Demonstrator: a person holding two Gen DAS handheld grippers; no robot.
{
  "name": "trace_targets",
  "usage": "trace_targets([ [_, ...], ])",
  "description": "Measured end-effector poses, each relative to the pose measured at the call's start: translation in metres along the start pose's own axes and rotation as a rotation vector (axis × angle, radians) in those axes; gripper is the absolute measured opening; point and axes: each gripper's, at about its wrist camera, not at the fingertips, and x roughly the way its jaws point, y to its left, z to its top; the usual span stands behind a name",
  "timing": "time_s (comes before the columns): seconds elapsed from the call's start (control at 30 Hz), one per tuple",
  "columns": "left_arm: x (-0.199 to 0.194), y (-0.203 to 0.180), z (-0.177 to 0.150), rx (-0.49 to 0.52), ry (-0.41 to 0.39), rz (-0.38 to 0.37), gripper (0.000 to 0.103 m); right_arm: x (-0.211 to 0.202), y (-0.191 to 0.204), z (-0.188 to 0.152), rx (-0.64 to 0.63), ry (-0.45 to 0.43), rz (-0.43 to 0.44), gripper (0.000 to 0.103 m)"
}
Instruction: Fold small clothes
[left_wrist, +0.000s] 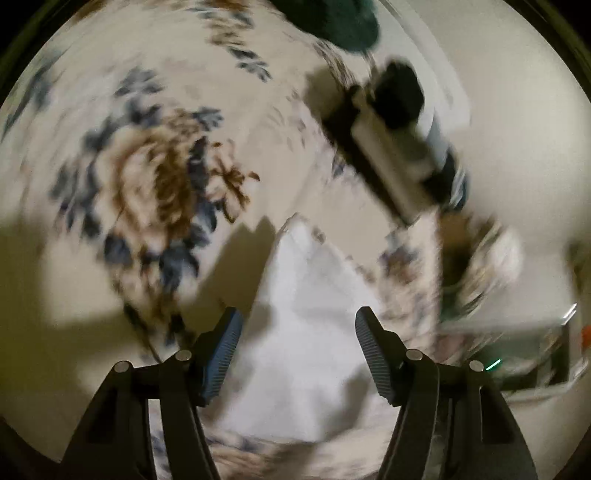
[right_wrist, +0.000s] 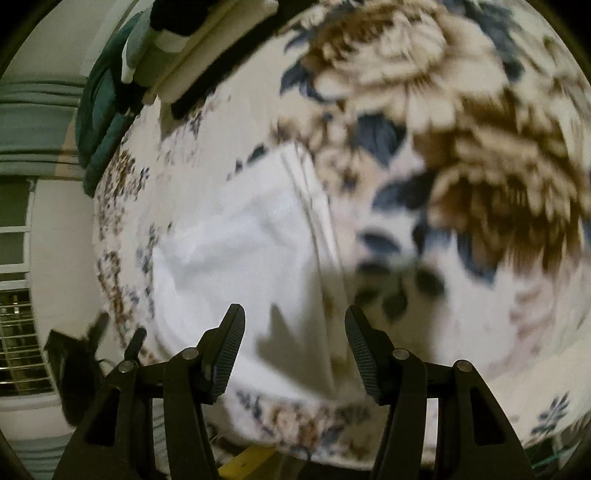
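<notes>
Both claws hang above the bed with jaws apart and nothing between them, the left claw (left_wrist: 297, 350) and right claw (right_wrist: 294, 349) apparently clear of the white garment (right_wrist: 236, 251) between folds. It lies on the floral bedspread (right_wrist: 461, 122) near the bed's edge, partly folded, a seamed hem along one side.

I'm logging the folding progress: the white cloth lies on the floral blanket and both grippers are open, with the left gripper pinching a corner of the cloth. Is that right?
Not quite. The left gripper pinches nothing: in the left wrist view its jaws stand apart above the white cloth. The rest holds: the cloth lies on the floral blanket, and the right gripper is open too.
</notes>
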Motion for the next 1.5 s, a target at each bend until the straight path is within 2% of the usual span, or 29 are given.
trace_targets([
  [0.07, 0.026, -0.012, 0.011, 0.102, 0.033, 0.065, 0.062, 0.006, 0.005, 0.016, -0.022, -0.022, -0.031, 0.059],
  [0.13, 0.045, -0.018, 0.024, 0.161, 0.049, 0.065, 0.054, 0.013, 0.010, 0.030, -0.046, -0.031, -0.050, 0.059],
  [0.17, 0.050, -0.022, 0.029, 0.186, 0.058, 0.055, 0.023, 0.016, 0.013, 0.037, -0.058, -0.035, -0.056, 0.049],
  [0.2, 0.058, -0.026, 0.036, 0.215, 0.080, 0.059, 0.003, 0.018, 0.016, 0.041, -0.071, -0.045, -0.052, 0.019],
  [0.23, 0.062, -0.028, 0.042, 0.233, 0.093, 0.059, 0.002, 0.018, 0.021, 0.045, -0.091, -0.068, -0.071, 0.008],
  [0.3, 0.062, -0.037, 0.050, 0.270, 0.094, 0.038, 0.002, 0.017, 0.026, 0.049, -0.104, -0.096, -0.086, 0.000],
  [0.53, 0.072, -0.046, 0.075, 0.293, 0.119, 0.039, 0.002, -0.010, 0.043, 0.073, -0.091, -0.214, -0.105, 0.000],
  [0.63, 0.074, -0.041, 0.077, 0.283, 0.136, 0.041, 0.002, -0.007, 0.039, 0.092, -0.068, -0.129, -0.042, 0.000],
  [0.67, 0.074, -0.039, 0.075, 0.286, 0.141, 0.045, 0.002, -0.006, 0.038, 0.094, -0.064, -0.096, -0.029, 0.004],
  [0.73, 0.072, -0.036, 0.074, 0.281, 0.146, 0.046, 0.002, -0.002, 0.036, 0.094, -0.080, -0.040, -0.038, 0.033],
  [0.77, 0.070, -0.033, 0.073, 0.270, 0.148, 0.045, 0.002, 0.005, 0.035, 0.090, -0.085, -0.012, -0.044, 0.052],
  [0.87, 0.066, -0.025, 0.074, 0.236, 0.141, 0.038, 0.002, 0.023, 0.029, 0.077, -0.091, 0.065, -0.056, 0.053],
  [0.9, 0.064, -0.023, 0.074, 0.228, 0.140, 0.033, 0.002, 0.030, 0.028, 0.073, -0.098, 0.086, -0.081, 0.037],
  [0.93, 0.063, -0.023, 0.074, 0.222, 0.137, 0.031, 0.002, 0.034, 0.028, 0.069, -0.102, 0.082, -0.105, 0.016],
  [0.97, 0.062, -0.023, 0.074, 0.220, 0.135, 0.026, 0.002, 0.035, 0.027, 0.066, -0.093, 0.058, -0.121, 0.004],
  [1.13, 0.059, -0.030, 0.081, 0.243, 0.122, 0.027, 0.002, 0.015, 0.036, 0.068, -0.067, -0.093, -0.152, 0.004],
  [1.23, 0.070, -0.028, 0.094, 0.249, 0.120, 0.040, 0.002, 0.006, 0.046, 0.084, -0.062, -0.140, -0.154, 0.004],
  [1.33, 0.097, -0.016, 0.105, 0.241, 0.183, 0.064, 0.002, 0.015, 0.051, 0.102, -0.079, -0.141, -0.193, 0.004],
  [1.43, 0.106, -0.006, 0.106, 0.202, 0.244, 0.053, 0.005, 0.034, 0.051, 0.116, -0.086, -0.089, -0.229, 0.004],
  [1.47, 0.102, -0.004, 0.106, 0.188, 0.252, 0.034, 0.007, 0.039, 0.047, 0.118, -0.079, -0.068, -0.228, 0.005],
  [1.5, 0.092, 0.000, 0.103, 0.169, 0.256, 0.026, 0.015, 0.042, 0.045, 0.119, -0.077, -0.044, -0.224, 0.008],
])
